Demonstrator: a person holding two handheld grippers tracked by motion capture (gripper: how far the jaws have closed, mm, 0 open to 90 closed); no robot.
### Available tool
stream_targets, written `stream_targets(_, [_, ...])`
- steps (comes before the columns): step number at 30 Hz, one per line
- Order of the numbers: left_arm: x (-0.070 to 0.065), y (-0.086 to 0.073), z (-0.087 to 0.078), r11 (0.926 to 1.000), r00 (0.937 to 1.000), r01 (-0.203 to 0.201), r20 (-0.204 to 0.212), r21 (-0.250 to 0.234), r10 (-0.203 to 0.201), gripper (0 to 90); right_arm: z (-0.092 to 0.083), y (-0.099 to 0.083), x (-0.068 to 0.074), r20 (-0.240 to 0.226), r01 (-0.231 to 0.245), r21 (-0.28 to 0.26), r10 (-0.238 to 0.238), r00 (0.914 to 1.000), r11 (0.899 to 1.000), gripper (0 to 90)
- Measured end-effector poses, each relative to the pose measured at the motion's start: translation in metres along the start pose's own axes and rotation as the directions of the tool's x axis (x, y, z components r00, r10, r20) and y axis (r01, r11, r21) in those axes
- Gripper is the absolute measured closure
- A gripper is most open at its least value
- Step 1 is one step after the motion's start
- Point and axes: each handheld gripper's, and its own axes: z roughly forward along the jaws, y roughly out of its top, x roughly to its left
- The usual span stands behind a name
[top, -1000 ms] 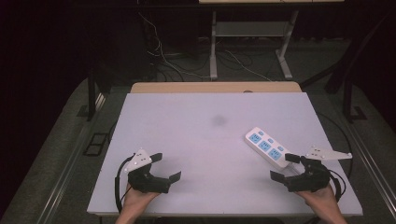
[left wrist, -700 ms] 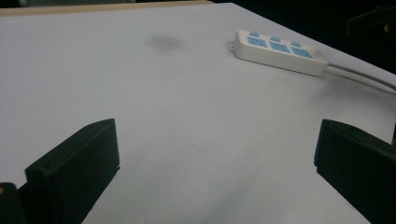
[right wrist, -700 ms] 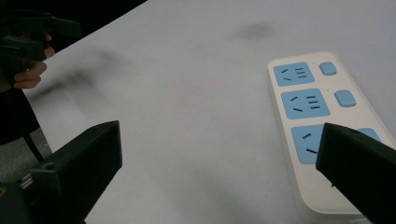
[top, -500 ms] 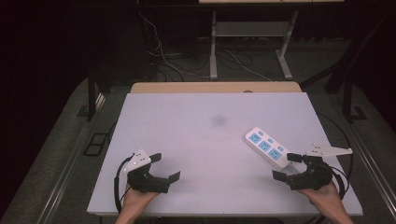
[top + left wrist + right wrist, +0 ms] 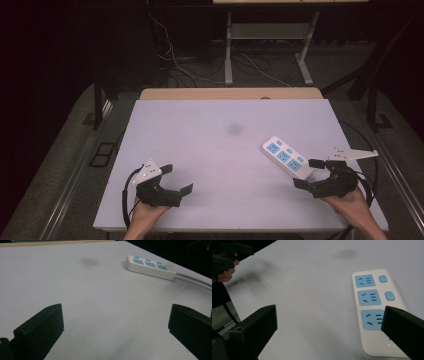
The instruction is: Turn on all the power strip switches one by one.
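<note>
Two grippers are in use, each held in one hand at the lower edge of the high view. Right gripper (image 5: pixel 311 173), lower right of that frame: jaws spread wide, holding nothing. In the right gripper view one jaw rises at lower left over bare table and the other at lower right, overlapping the near end of the power strip (image 5: pixel 374 310); contact cannot be confirmed. Power strip: white body, three blue sockets in a row, blue buttons beside the upper two, lying flat on the white table (image 5: pixel 210 150) at the right of centre in the high view, angled from upper left to lower right. Its grey cord (image 5: pixel 192 280) leaves the end nearer the right gripper.

Left gripper (image 5: pixel 179 180), lower left of the high view: jaws likewise spread, empty, above bare table and well apart from the power strip. One faint dark smudge (image 5: pixel 234 129) marks the table near centre, above and left of the strip.
</note>
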Motion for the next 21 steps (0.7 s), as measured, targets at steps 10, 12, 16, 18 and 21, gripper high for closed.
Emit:
stream_targets(10, [-0.001,0.000,0.002,0.9999,1.0000,0.006,0.002,0.016,-0.006,0.0,-0.002,0.012,-0.005,-0.010,0.017,0.031,-0.016,0.9998,0.999,0.4])
stream_targets(12, [-0.001,0.000,0.003,0.9998,1.0000,0.004,0.003,0.019,-0.004,0.0,-0.002,0.015,-0.006,-0.014,0.021,0.041,-0.020,0.9997,0.999,0.4])
stream_targets(16, [-0.002,0.000,0.004,0.9998,1.0000,0.000,0.005,0.021,0.000,0.0,0.000,0.021,-0.010,-0.016,0.032,0.060,-0.031,0.9994,0.998,0.4])
stream_targets(18, [-0.002,0.000,0.004,0.9998,1.0000,0.000,0.007,0.021,0.000,0.0,0.001,0.023,-0.013,-0.018,0.031,0.072,-0.030,0.9994,0.997,0.4])
stream_targets(21, [-0.002,0.000,0.004,0.9998,1.0000,0.001,0.007,0.019,-0.001,0.0,0.001,0.027,-0.017,-0.016,0.031,0.085,-0.029,0.9994,0.996,0.4])
